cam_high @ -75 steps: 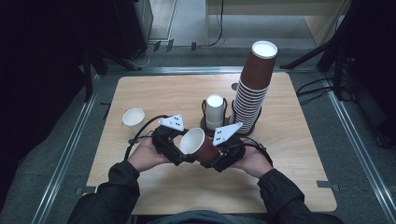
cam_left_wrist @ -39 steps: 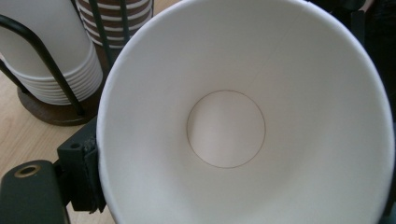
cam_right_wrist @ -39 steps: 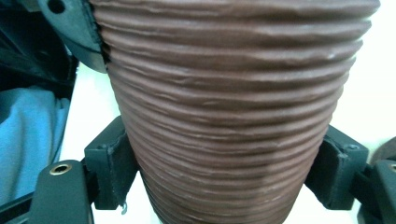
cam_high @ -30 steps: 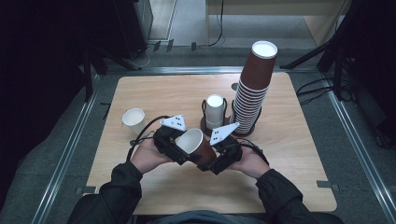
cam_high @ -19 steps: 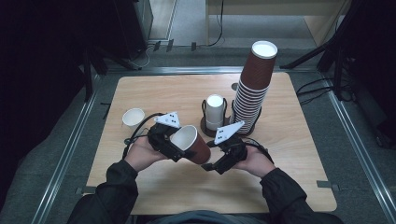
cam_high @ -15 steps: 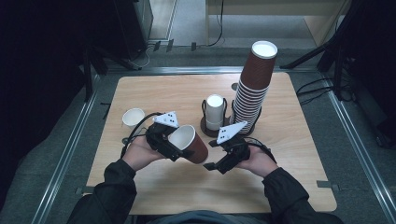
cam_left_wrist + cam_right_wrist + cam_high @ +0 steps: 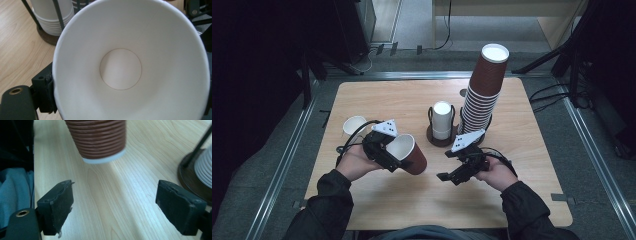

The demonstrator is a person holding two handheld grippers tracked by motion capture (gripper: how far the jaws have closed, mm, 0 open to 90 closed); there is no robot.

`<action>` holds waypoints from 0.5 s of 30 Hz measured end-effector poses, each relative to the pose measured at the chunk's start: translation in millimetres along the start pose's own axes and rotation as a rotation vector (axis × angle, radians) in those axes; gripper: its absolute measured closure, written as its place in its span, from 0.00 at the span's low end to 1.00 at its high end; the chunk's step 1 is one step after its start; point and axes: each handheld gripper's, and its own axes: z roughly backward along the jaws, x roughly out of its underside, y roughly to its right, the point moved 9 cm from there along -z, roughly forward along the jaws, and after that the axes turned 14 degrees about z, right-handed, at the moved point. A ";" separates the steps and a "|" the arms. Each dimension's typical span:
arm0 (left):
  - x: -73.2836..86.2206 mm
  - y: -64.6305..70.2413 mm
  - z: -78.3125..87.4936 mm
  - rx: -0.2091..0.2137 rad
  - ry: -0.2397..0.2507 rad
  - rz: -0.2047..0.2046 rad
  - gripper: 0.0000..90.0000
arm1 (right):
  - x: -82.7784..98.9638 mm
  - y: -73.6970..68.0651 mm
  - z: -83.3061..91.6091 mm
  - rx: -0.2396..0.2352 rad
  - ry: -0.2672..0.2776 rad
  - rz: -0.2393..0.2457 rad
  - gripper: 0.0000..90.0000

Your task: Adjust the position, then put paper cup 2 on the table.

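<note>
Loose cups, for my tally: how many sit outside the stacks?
2: a brown cup gripped in the left claw, and a white cup standing on the table behind it.

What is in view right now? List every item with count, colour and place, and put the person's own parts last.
Brown cup: one, ribbed brown outside, white inside, held tilted above the table's near left by the left gripper.
Tall cup stack: one stack, brown with white rims, right of centre, leaning.
White cups in holder: one stack, white, in a dark wire holder at table centre.
Small white cup: one, white, left side of the table.
Table: one, light wood.
Left gripper: black, grey plate on top, shut on the brown cup.
Right gripper: black, jaws apart, nothing between them, near right.
Hands and sleeves: two, dark sleeves, bottom edge.
</note>
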 end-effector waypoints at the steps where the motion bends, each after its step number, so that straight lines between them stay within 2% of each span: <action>1: 1.1 -1.7 0.7 -0.006 -0.005 -0.002 0.10 | 1.0 1.3 0.9 0.013 -0.004 -0.006 0.17; 3: 3.6 -4.8 2.1 -0.014 -0.016 0.002 0.10 | 4.3 5.4 4.7 0.053 -0.010 -0.034 0.18; 8: 10.7 -10.4 5.7 -0.038 -0.029 -0.017 0.10 | 12.2 12.0 9.9 0.074 -0.015 -0.060 0.18; 15: 25.6 -20.7 12.4 -0.060 -0.047 0.011 0.10 | 14.7 17.9 11.8 0.095 -0.007 -0.071 0.18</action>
